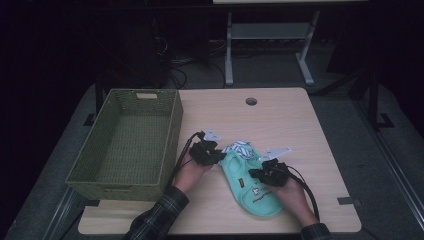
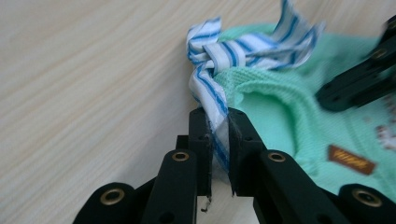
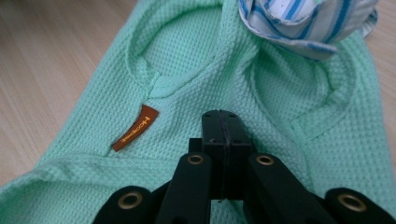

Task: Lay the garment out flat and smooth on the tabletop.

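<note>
The left tongs (image 2: 219, 122) are clamped on the blue-and-white striped collar (image 2: 219, 70) of a small mint-green garment (image 2: 280, 112), with the striped cloth pinched between the two black jaws at the garment's left edge. The right tongs (image 3: 220, 122) are fully closed, jaw against jaw, and their tips press down on the green waffle-knit cloth near the garment's middle; whether any cloth is caught between them cannot be told.

From the high view, the garment (image 1: 252, 182) lies flat on the pale wooden bench (image 1: 300, 125), near the person's edge and right of centre. Its striped collar (image 1: 240, 148) is at the far end. The left tongs (image 1: 220, 156) meet it from the left, and the right tongs (image 1: 255, 173) rest over it from the right. A hand holds each tool, and plaid sleeves enter from the near edge.

A small brown label (image 3: 135, 127) is sewn on the green cloth, just left of the right tongs in the right gripper view.

A green woven basket (image 1: 172, 130) sits at the bench's left side, near the left hand but apart from the garment.
</note>
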The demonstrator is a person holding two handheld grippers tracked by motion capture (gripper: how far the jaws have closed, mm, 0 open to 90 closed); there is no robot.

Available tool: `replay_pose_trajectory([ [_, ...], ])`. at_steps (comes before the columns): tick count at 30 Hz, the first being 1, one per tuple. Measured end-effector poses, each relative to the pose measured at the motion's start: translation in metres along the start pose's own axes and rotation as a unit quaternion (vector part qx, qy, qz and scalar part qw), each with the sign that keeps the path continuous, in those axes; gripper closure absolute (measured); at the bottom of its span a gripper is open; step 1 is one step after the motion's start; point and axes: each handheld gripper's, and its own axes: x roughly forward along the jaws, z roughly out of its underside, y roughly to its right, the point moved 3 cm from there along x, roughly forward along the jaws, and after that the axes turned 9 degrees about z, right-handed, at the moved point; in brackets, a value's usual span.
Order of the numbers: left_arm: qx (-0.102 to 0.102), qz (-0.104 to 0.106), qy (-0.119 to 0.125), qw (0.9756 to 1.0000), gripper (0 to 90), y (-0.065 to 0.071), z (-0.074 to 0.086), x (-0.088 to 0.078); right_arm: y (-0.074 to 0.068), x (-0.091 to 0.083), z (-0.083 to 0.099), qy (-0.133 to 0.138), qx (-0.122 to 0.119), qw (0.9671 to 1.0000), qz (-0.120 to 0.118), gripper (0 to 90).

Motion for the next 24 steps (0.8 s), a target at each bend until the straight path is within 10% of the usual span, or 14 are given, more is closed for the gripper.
replay_pose_trajectory([
  [17,0.044,0.083,0.070,0.9931,81.4,0.035,-0.025,-0.021,-0.001,0.000,-0.001,-0.003,-0.001,1.0000,0.006,89.8],
  [24,0.066,0.073,0.069,0.9928,81.5,0.043,-0.027,-0.020,-0.003,0.000,-0.002,-0.005,0.000,1.0000,0.008,89.8],
])
